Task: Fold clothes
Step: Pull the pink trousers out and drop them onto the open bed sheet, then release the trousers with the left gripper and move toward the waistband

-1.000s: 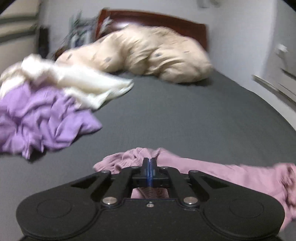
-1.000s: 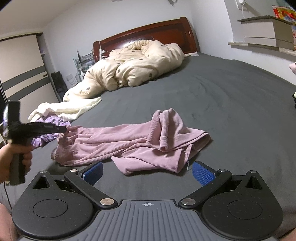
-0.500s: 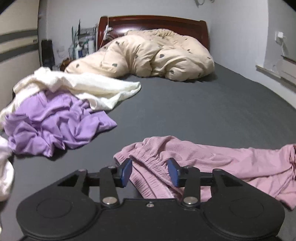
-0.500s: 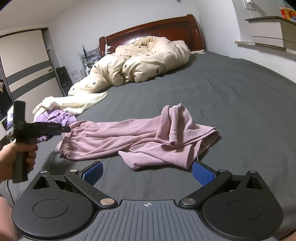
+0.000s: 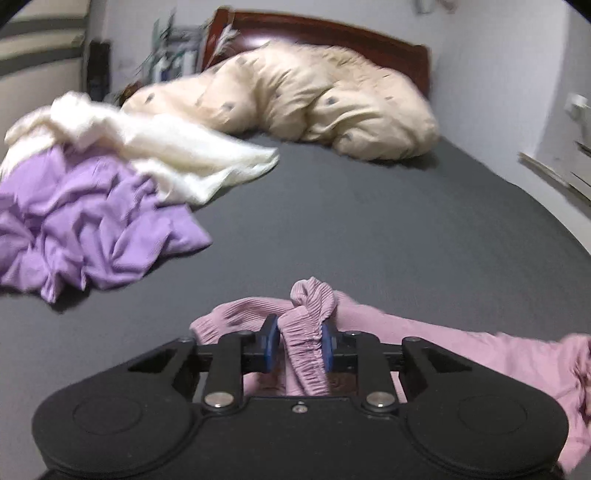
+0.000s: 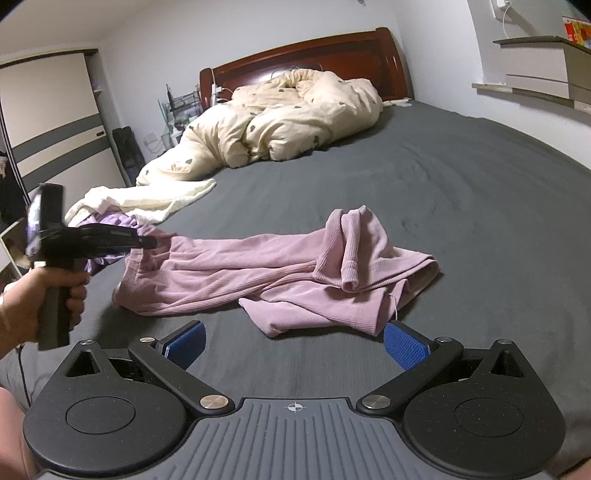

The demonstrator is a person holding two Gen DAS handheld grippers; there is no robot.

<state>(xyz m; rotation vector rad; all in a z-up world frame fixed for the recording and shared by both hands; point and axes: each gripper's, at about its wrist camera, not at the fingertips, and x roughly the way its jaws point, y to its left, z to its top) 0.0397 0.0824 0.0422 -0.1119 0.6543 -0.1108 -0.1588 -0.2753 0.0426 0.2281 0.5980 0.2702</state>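
- The left gripper (image 5: 298, 345) sits at the bottom centre of the left wrist view, its blue pads partly apart with a bunched elastic hem of the pink garment (image 5: 306, 332) standing between them; the cloth touches both pads, so it is pinching that hem.
- In the right wrist view the same gripper (image 6: 153, 242) is at mid-left, held by a hand (image 6: 40, 295), with its tip at the garment's (image 6: 258, 273) left end, which is lifted slightly off the sheet.
- The garment lies across the middle of the right wrist view on the dark grey bed (image 6: 461, 206), stretched left to right, with a rumpled folded heap at its right end.
- The right gripper (image 6: 293, 343) is at the bottom of its own view, pads spread wide and holding nothing, just short of the garment's near edge.
- A purple cloth (image 5: 85, 229) lies crumpled at the left of the left wrist view, with a cream cloth (image 5: 166, 155) above it, overlapping its top edge.
- A beige quilt (image 5: 314, 99) is heaped at the top centre, against the wooden headboard (image 5: 332, 33).
- The left wrist view is somewhat blurred.
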